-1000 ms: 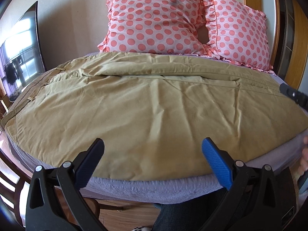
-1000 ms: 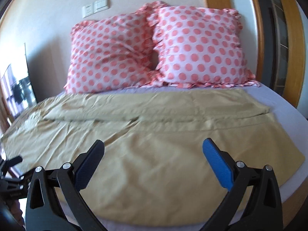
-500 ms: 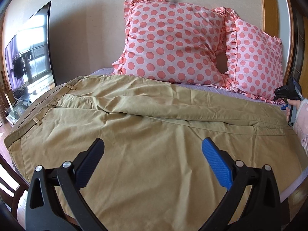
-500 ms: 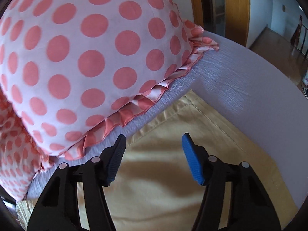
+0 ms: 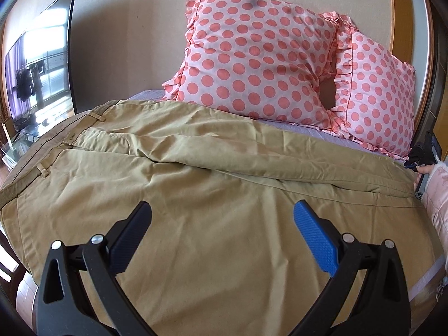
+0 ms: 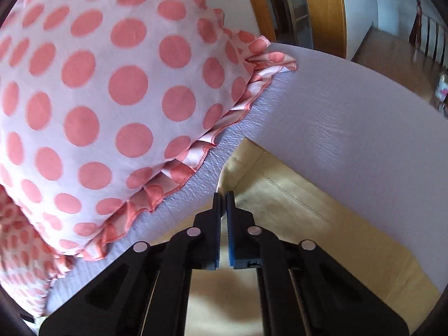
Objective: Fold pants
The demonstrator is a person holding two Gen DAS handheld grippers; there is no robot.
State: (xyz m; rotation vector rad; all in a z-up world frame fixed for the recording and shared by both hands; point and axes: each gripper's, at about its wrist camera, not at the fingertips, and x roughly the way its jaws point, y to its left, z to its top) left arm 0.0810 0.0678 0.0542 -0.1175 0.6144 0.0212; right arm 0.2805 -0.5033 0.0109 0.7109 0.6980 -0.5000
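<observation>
Tan pants [image 5: 212,184] lie spread across the bed, waistband at the left, legs running right. My left gripper [image 5: 221,232] is open and empty, hovering above the near leg. My right gripper [image 6: 223,196] is shut on the far corner of a pant leg hem [image 6: 282,196], close under a polka-dot pillow [image 6: 106,98]. In the left wrist view the right gripper [image 5: 424,154] shows at the far right edge, at the leg ends.
Two pink polka-dot pillows [image 5: 257,56] stand against the wall behind the pants. The lilac bedsheet [image 6: 350,106] lies bare beyond the hem. A TV screen [image 5: 39,72] stands left of the bed. A wooden door frame [image 6: 322,8] is at the right.
My right gripper has moved onto the hem corner and shut on it. My left gripper has moved forward over the pants and stays open.
</observation>
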